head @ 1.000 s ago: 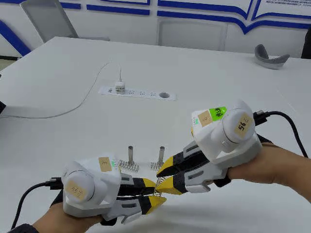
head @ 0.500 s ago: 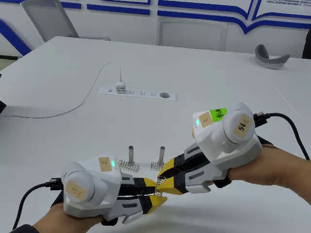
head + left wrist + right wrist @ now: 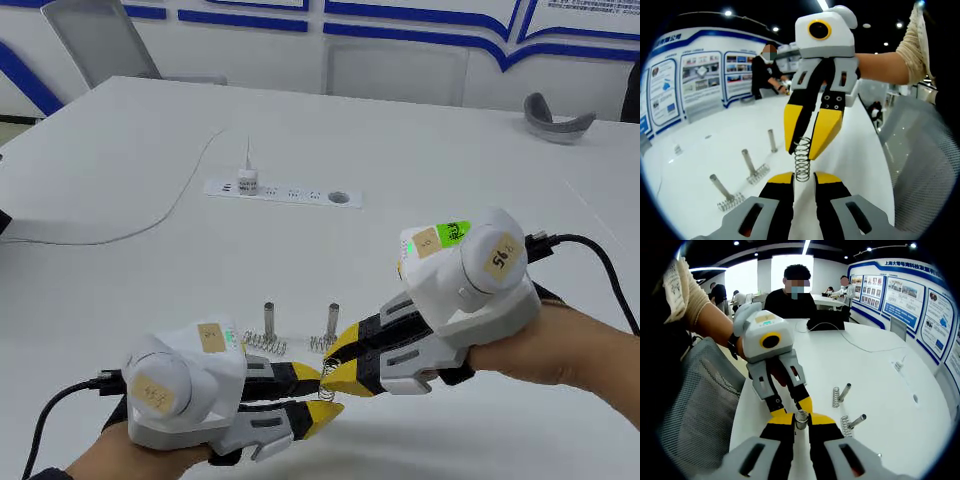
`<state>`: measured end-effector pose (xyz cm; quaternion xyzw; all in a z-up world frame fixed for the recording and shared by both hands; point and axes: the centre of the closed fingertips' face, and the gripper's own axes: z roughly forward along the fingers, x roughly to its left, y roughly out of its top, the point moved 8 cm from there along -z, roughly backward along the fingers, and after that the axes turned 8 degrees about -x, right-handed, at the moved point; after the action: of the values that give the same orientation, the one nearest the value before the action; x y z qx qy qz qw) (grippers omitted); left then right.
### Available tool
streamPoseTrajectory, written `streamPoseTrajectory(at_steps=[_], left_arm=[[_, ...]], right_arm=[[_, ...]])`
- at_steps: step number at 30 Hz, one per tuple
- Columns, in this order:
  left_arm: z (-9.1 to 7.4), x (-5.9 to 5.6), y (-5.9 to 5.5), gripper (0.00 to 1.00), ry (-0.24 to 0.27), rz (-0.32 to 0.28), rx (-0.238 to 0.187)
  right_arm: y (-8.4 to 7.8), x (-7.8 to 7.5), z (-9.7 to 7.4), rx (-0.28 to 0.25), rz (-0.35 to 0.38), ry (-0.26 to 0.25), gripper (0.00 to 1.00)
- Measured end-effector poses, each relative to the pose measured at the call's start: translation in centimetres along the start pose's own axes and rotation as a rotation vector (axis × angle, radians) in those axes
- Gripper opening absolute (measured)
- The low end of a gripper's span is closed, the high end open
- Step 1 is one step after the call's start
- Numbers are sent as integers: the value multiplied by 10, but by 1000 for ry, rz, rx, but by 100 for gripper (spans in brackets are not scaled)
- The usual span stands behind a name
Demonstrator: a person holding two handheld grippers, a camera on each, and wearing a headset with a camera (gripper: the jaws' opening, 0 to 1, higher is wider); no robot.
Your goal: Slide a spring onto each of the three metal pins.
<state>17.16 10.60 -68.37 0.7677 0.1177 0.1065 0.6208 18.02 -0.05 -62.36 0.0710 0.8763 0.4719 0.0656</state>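
The small steel coil spring (image 3: 801, 160) hangs in the air between your two grippers, over the white table (image 3: 150, 200) and a little nearer you than the pins. Your left gripper (image 3: 802, 177) is clenched on one end of it and your right gripper (image 3: 801, 419) is clamped on the other, so the yellow tips meet nose to nose.

Your left gripper view gives you the coil side-on, rising from its own jaws into the right gripper's. Off to the left it shows three slim upright metal pins (image 3: 747, 162) in a row. The two nearer ones each have one of the loose springs (image 3: 759, 172) lying flat at the foot, touching or just beside the base. Your right gripper view gives you the held coil end-on, as a ring between its jaws, with two pins beyond and a loose spring by each. Your head view also gives you two pins with a spring lying by each, and a white power strip (image 3: 283, 191) well beyond them.

Against a second ago, your left gripper has eased slightly back toward you, so a little more of the coil shows bare between the tips. Your right gripper, the pins and the loose springs sit where they did.
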Motion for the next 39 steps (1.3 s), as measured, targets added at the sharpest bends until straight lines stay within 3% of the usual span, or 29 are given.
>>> streamPoseTrajectory(at_steps=[16, 28, 39], left_arm=[[-24, 15, -2, 36, 94, -56, -12], [-42, 23, -2, 42, 167, -99, -38], [-52, 28, -4, 47, 207, -116, -33]], right_arm=[[-5, -16, -21, -12, 31, -73, 12], [-10, -30, -44, -17, 54, -151, 12], [-11, -46, -66, -31, 73, -227, 12]])
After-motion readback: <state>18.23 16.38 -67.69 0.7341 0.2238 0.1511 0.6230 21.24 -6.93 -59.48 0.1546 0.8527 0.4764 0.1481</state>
